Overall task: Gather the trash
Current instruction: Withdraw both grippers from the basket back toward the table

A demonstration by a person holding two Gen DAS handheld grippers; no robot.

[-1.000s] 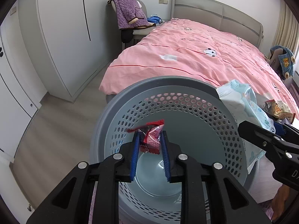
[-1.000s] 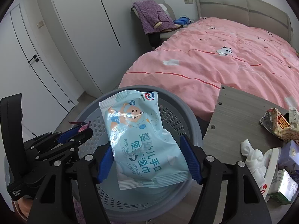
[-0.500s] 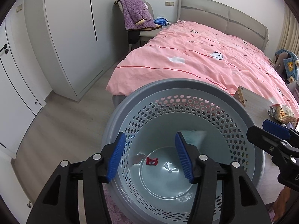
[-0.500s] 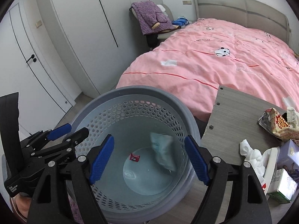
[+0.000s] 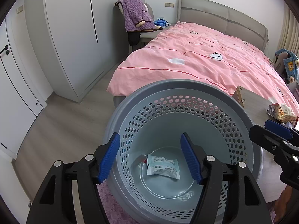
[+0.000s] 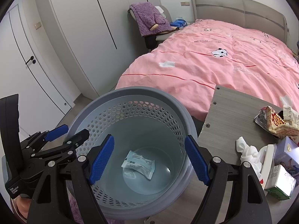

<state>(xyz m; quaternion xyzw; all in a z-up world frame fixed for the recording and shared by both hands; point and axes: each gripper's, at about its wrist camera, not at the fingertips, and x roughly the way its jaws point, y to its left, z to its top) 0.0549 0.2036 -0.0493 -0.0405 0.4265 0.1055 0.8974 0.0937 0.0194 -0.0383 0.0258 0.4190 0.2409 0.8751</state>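
Observation:
A grey perforated waste basket [image 5: 179, 85] stands in front of me; it also shows in the right wrist view [image 6: 134, 91]. A pale blue wipes packet [image 5: 162, 167] lies flat on its bottom, seen too in the right wrist view [image 6: 139, 165]. A bit of red wrapper [image 5: 144, 161] peeks from under the packet. My left gripper [image 5: 151, 158] is open and empty above the basket's near side. My right gripper [image 6: 149, 160] is open and empty above the basket. A crumpled snack bag [image 6: 274, 123], white tissue [image 6: 246, 149] and cartons [image 6: 280, 181] lie on the grey table [image 6: 233, 108].
A bed with a pink quilt [image 5: 205, 56] lies behind the basket. White wardrobes [image 5: 71, 37] line the left wall. A chair with a purple blanket [image 5: 136, 15] stands by the bed head. Wood floor [image 5: 65, 121] lies to the left. A pink rug [image 5: 112, 205] lies under the basket.
Both grippers opened and dropped their loads. The red wrapper and the wipes packet fell into the basket, and the packet has settled flat on the bottom.

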